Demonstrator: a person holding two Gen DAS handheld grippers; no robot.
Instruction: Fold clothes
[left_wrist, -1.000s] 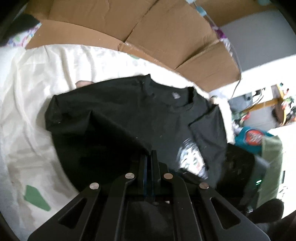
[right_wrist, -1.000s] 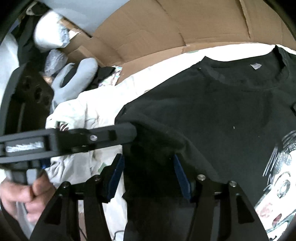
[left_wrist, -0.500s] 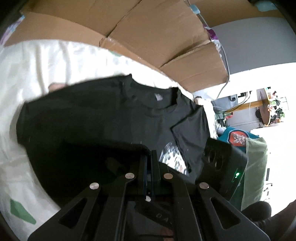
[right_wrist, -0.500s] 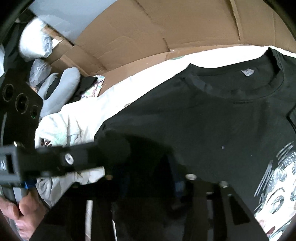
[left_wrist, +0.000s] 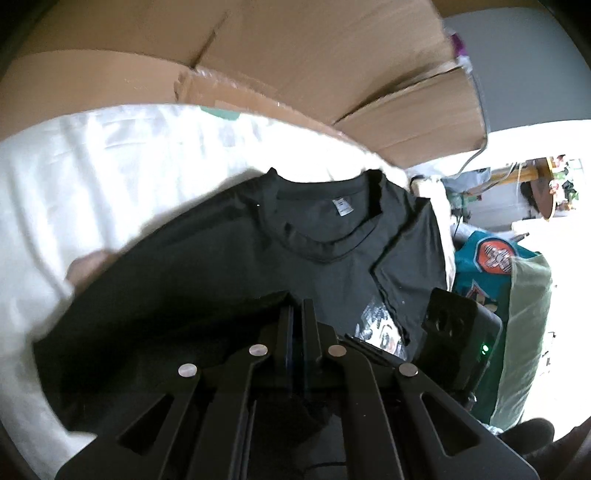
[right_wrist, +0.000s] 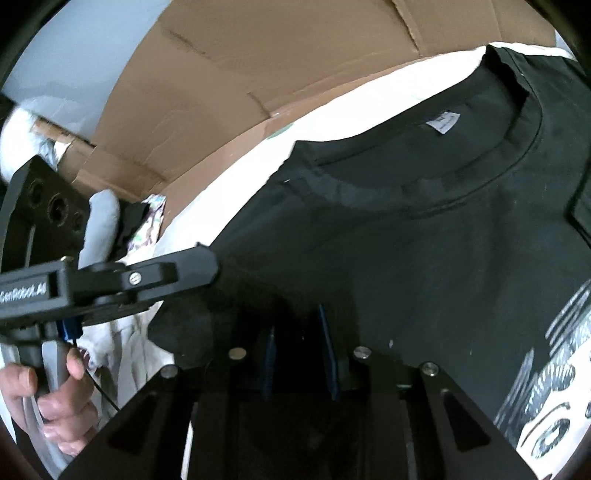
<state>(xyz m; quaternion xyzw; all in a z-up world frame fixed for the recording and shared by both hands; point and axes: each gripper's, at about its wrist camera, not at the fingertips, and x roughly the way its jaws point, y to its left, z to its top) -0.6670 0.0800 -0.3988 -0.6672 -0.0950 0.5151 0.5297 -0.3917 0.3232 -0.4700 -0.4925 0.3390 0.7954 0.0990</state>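
Left gripper (left_wrist: 295, 325) clenched on black T-shirt (left_wrist: 229, 266), lower centre; right gripper (right_wrist: 299, 354) jaws parted astride fabric. Risk: single-point hold, fold skews.

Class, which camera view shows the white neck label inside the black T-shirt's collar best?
The right wrist view: the white neck label appears large and sharp inside the collar of the black T-shirt. In the left wrist view the same label is smaller and farther off, though still unobstructed.
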